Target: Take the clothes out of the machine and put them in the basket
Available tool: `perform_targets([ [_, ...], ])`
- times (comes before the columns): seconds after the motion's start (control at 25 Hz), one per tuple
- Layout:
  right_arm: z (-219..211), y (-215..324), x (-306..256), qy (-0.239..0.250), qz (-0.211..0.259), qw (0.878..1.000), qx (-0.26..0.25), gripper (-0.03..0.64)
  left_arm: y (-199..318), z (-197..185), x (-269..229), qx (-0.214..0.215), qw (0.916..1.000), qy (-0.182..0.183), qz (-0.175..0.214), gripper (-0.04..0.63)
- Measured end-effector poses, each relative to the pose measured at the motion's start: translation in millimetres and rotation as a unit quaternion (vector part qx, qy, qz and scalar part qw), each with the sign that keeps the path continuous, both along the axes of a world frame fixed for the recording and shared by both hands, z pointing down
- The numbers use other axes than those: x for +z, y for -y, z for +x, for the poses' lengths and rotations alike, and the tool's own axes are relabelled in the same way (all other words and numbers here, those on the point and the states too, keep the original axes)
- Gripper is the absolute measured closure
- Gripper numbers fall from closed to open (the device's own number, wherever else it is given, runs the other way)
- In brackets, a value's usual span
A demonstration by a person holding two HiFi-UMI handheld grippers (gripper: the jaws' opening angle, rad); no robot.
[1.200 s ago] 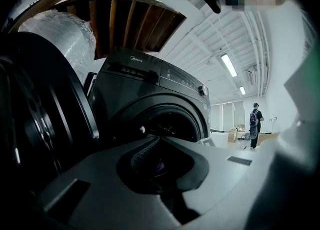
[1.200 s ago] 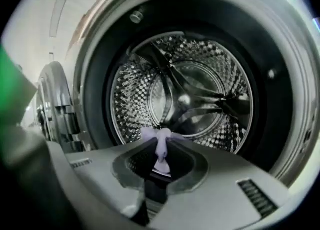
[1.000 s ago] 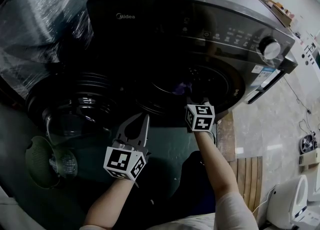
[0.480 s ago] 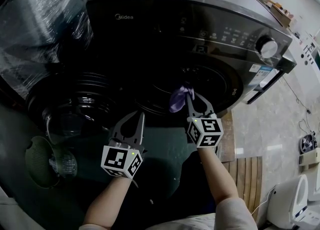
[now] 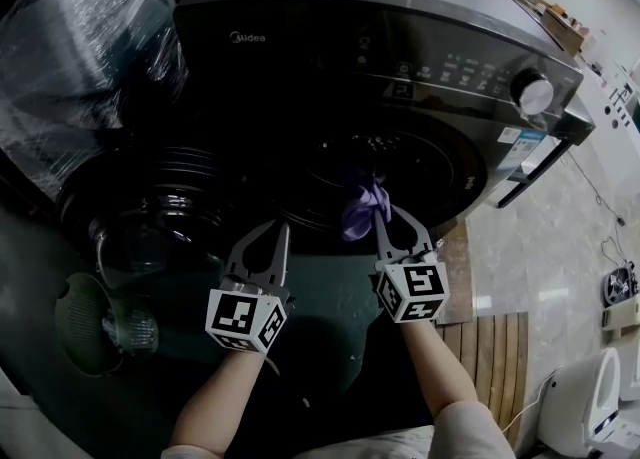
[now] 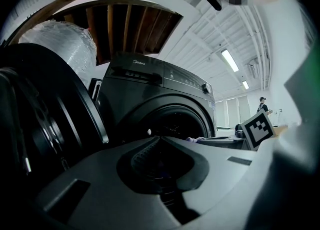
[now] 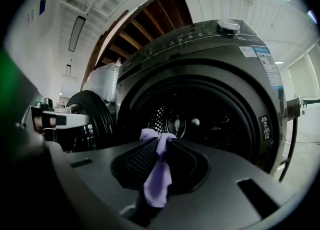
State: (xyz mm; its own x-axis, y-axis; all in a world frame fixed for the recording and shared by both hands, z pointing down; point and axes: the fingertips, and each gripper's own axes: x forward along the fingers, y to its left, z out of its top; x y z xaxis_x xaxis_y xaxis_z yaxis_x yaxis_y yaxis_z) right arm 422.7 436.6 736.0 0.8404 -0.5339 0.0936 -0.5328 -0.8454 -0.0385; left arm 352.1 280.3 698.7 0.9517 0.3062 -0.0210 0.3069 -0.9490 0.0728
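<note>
My right claw (image 7: 159, 141) is clamped on a purple cloth (image 7: 156, 184), held just outside the washing machine (image 5: 350, 7) door opening. My left claw (image 6: 151, 135) is closed and empty. Carrying the cloth to the basket (image 5: 78, 315) remains. I cannot tell whether more clothes are inside.
</note>
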Motion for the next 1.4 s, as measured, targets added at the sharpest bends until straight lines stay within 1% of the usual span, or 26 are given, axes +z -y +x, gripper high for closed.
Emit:
perform_targets([
  [0.24, -8.0, -0.8, 11.7, 0.008, -0.003, 1.000, 0.007, 0.561, -3.4, -0.7, -3.8, 0.002, 0.9997, -0.013, 0.022, 0.575],
  [0.64, -9.9, -7.6, 14.4, 0.014, 0.006, 1.000, 0.011, 0.561, -2.6, -0.1, 0.9, -0.004, 0.9991, -0.013, 0.039, 0.575],
  [0.88, -9.0, -9.0, 13.3, 0.020, 0.005, 1.000, 0.009, 0.561, -1.2, 1.1, 7.2, -0.001, 0.9990, -0.016, 0.042, 0.575],
  [1.04, -9.9, -8.1, 10.7, 0.024, 0.008, 1.000, 0.010, 0.561, 1.4, -6.9, 12.8, 0.013, 0.9974, -0.017, 0.068, 0.575],
  [1.2, -11.4, -10.1, 2.0, 0.022, 0.006, 1.000, 0.012, 0.561, 10.9, -2.3, 13.2, 0.011, 0.9981, -0.015, 0.059, 0.575],
  [1.4, -14.5, -9.7, -3.1, 0.014, 0.000, 1.000, 0.011, 0.561, 14.0, 3.6, -1.0, 0.016, 0.9960, -0.042, 0.078, 0.575],
])
